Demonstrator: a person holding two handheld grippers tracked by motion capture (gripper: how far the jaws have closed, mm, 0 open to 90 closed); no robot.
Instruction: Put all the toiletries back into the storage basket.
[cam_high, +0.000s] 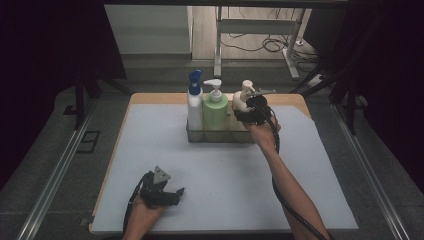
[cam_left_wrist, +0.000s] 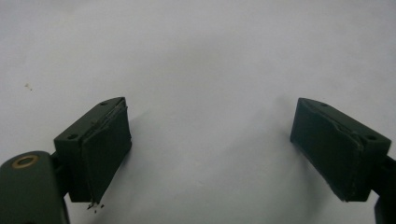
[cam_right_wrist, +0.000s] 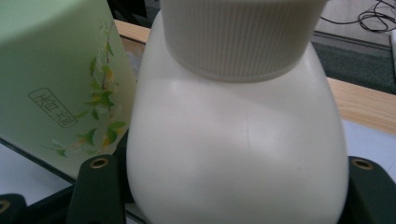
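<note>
The cream bottle (cam_right_wrist: 238, 140) runs off the top and bottom edges in the right gripper view, its pump head cut away. It covers the right gripper (cam_right_wrist: 236, 196) pads, so their contact can't be made out. The green bottle (cam_right_wrist: 56, 79) is clipped at the left. In the high view, the rack (cam_high: 192, 136) stays too dim to read.

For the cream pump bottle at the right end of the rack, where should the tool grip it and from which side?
Grip the cream pump bottle across its rounded shoulder, just under the ribbed collar, coming from the person's side. The green bottle stands close on its left and the pump head sticks out on top, so the near face looks freest. The right tool already straddles that part.
</note>
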